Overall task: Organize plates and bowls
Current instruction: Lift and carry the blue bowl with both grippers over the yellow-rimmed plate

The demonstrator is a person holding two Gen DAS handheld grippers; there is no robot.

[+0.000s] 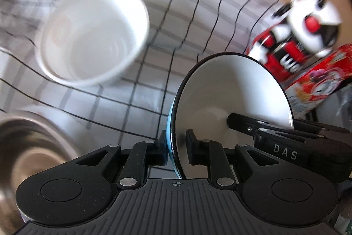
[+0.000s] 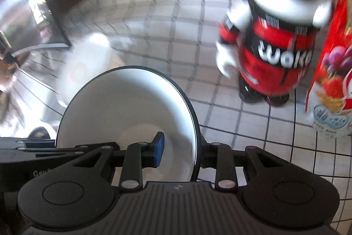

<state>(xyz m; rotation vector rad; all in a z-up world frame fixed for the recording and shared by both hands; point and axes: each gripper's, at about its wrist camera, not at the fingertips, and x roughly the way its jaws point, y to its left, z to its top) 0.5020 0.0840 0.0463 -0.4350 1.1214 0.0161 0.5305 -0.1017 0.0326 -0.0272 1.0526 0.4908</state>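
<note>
Nearest in the left wrist view, the left gripper (image 1: 176,144) is clamped on the rim of a blue-backed bowl (image 1: 231,94) with a white inside and dark edge, one finger on the blue outer wall and the other inside. The right gripper (image 2: 179,147) grips the same bowl (image 2: 132,107) at another part of the rim, its blue pad (image 2: 159,150) pressed to the white inner face and its other finger behind the rim. The bowl is tilted on edge above the table (image 1: 136,102), which wears a white cloth with a dark grid. Beside the left gripper lies a steel bowl (image 1: 28,147). Further off a white bowl (image 1: 94,36) rests on the cloth. Beyond, a red, black and white robot figure (image 2: 277,36) stands next to a red carton (image 2: 332,72).
</note>
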